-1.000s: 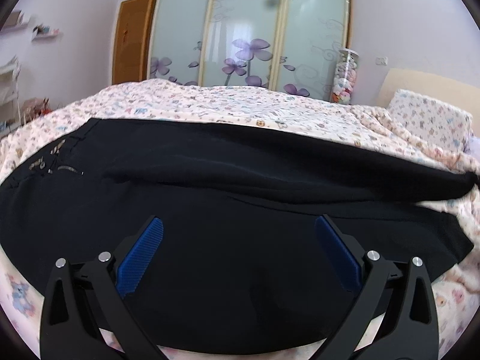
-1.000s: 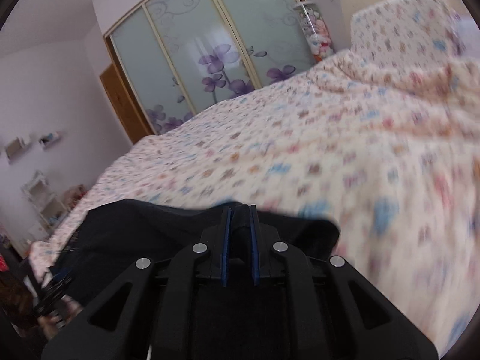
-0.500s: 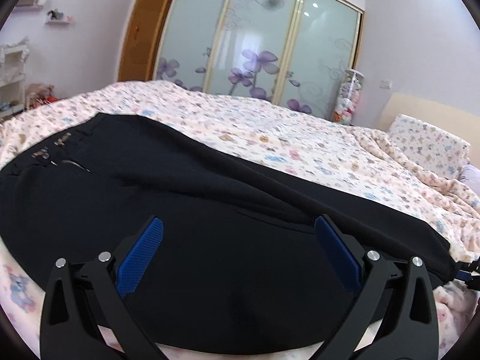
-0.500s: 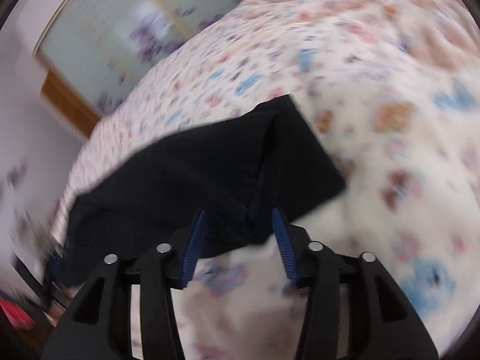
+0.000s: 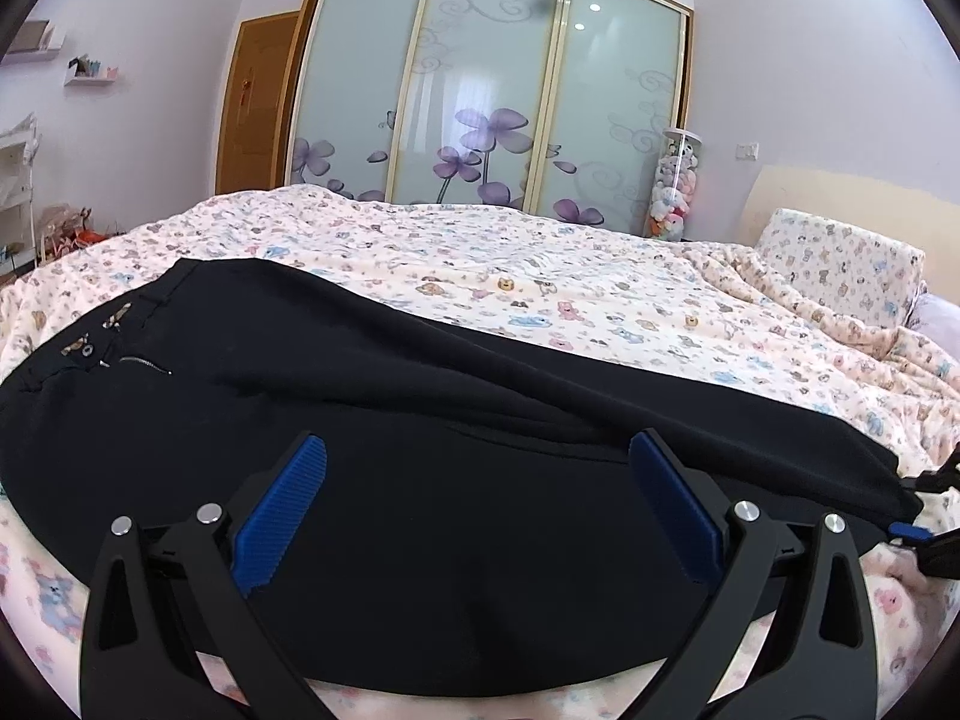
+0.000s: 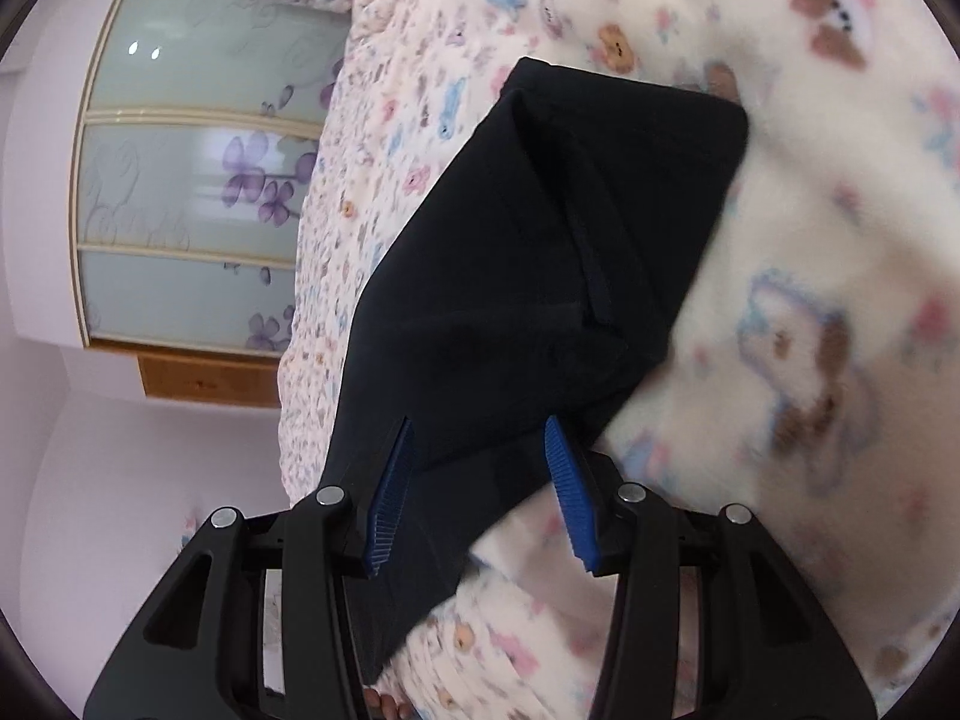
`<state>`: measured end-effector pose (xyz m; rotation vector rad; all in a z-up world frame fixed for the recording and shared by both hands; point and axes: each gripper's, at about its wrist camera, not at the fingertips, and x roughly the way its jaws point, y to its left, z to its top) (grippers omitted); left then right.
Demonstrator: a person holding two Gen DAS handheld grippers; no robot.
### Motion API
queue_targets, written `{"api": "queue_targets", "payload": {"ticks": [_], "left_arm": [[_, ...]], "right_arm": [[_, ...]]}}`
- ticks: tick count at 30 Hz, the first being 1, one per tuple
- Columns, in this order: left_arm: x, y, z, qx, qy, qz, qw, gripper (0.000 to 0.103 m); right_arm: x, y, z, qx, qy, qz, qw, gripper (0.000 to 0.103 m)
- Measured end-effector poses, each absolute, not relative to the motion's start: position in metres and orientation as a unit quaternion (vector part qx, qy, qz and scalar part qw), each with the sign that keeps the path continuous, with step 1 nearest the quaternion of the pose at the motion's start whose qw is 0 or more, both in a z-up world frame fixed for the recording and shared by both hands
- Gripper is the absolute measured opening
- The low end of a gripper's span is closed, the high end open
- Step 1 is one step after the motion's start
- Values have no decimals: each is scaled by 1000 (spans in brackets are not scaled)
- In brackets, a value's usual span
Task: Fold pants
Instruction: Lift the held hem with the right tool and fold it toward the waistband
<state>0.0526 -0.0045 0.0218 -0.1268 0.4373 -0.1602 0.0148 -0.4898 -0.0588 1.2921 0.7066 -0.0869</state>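
black pants (image 5: 456,480) cuffs cut off by frame, bedspread (image 6: 810,330) blurred

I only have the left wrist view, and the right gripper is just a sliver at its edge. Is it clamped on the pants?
Observer: No. The right gripper has its jaws apart; the pants run between them, unpinched.
Operator: Where is the leg end?
Observer: Lying on the bedspread, just beyond that gripper.
Operator: Flat?
Observer: Mostly; one raised crease runs lengthwise down the top layer.
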Motion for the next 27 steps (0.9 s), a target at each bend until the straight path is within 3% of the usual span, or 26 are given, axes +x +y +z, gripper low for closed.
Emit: {"api": "queue_targets", "payload": {"ticks": [20, 22, 23, 24, 27], "left_arm": [[60, 9, 15, -119, 243, -87, 959, 101], [61, 9, 13, -119, 245, -86, 958, 101], [61, 9, 14, -118, 245, -86, 958, 101], [61, 9, 14, -118, 245, -86, 958, 101], [61, 10, 14, -120, 243, -87, 959, 101]], "right_arm": [[14, -490, -78, 619, 330, -114, 704, 47], [18, -490, -75, 601, 332, -127, 716, 35], [18, -490, -74, 592, 332, -133, 723, 22], [18, -492, -71, 582, 325, -131, 733, 16], [19, -495, -53, 556, 295, -116, 768, 11]]}}
